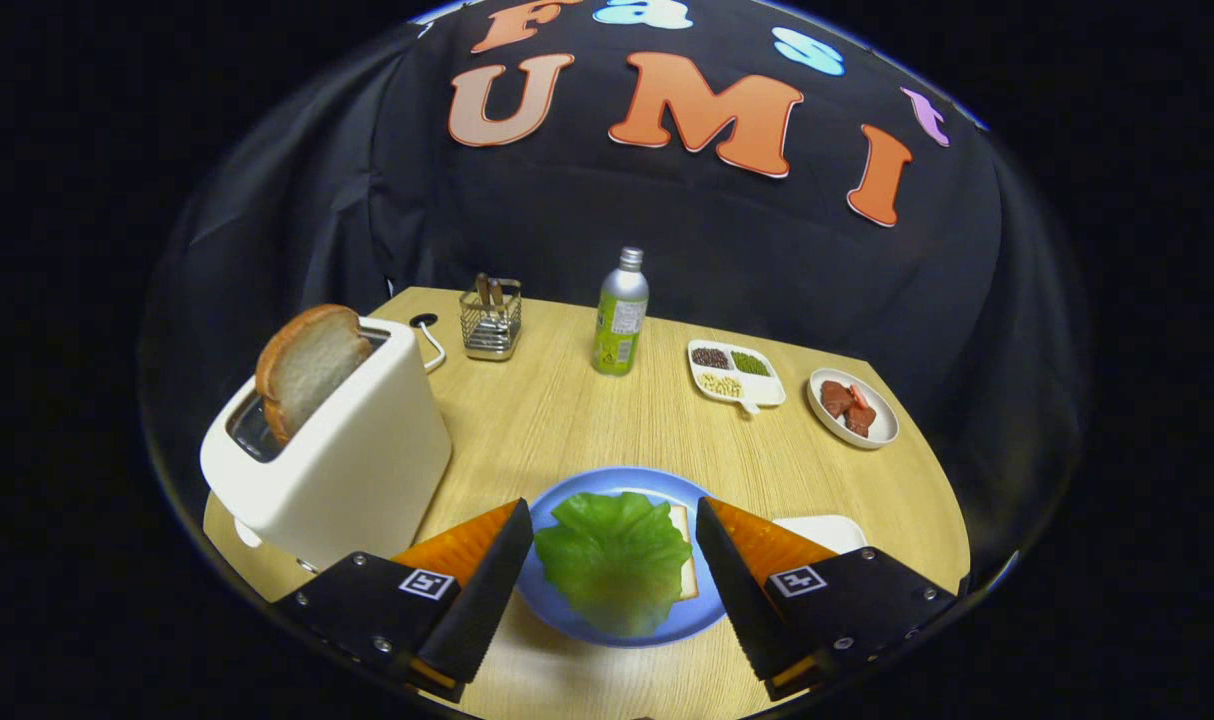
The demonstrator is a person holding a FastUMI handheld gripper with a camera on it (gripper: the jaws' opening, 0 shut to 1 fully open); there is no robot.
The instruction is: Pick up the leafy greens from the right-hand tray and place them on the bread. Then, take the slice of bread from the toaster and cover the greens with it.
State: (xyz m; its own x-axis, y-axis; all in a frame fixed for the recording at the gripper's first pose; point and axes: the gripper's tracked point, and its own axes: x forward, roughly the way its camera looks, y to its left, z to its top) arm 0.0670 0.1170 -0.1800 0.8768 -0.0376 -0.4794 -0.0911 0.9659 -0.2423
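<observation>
The leafy greens (615,560) lie spread over a slice of bread (681,540), whose pale edge peeks out on the right side. Both rest on a blue plate (607,483) on the wooden table. My gripper (615,515) stands open, its two fingers on either side of the plate, touching nothing. To the left stands a white toaster (342,460) with a second bread slice (307,368) sticking up out of its slot.
A white tray (832,528) shows just behind the right finger. Farther back are a green bottle (621,315), a wire cutlery holder (491,320), a divided dish of grains (735,373) and a small plate of red pieces (853,407).
</observation>
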